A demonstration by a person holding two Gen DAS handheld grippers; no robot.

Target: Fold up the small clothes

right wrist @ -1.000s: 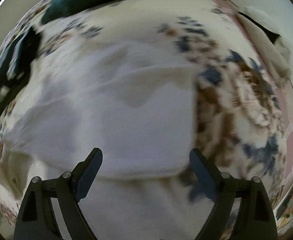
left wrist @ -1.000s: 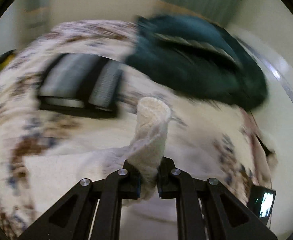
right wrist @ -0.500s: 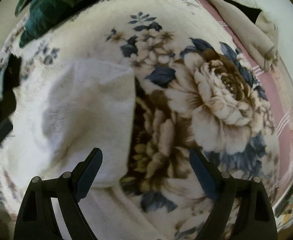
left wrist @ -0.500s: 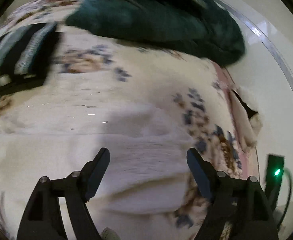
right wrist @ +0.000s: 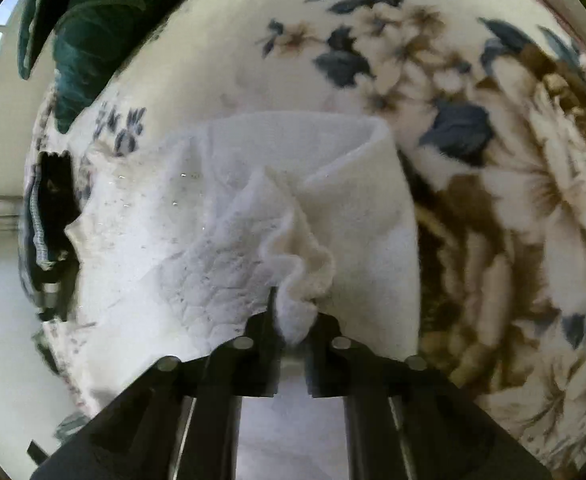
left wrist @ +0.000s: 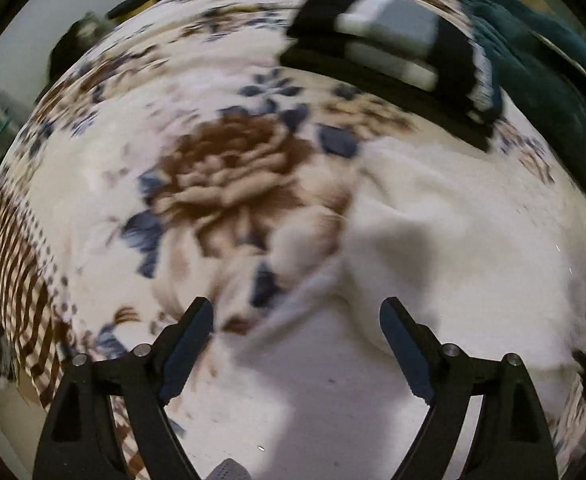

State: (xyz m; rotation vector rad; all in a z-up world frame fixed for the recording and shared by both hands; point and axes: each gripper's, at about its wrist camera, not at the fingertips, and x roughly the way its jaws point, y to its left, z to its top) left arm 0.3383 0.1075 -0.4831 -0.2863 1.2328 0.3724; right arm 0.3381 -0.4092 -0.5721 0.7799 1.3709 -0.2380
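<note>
The white garment point(right wrist: 229, 240) lay spread on the floral blanket point(right wrist: 513, 160), a soft, textured knit that looked light and limp, sagging and rucking wherever it was lifted. The right gripper point(right wrist: 293, 320) was clamped on a ruffled edge of it, the cloth bunched into a small fan between the closed jaws, with a folded-over flap standing up just beyond. Fabric of this kind would probably not slip from the pads, but it would drape and drag, so one pinched point was unlikely to carry a straight fold.

The left gripper point(left wrist: 297, 328) hung over the blanket with its jaws opening and nothing pressed between them; the garment point(left wrist: 453, 240) lay below and to its right, its left edge passing under the gap. The picture was blurred, so the exact hem could not be made out. A good second hold was likely that near edge or corner. The dark striped clothing point(left wrist: 393, 40) sat further up the blanket, apart from the garment, beside a teal cushion point(left wrist: 553, 100).
</note>
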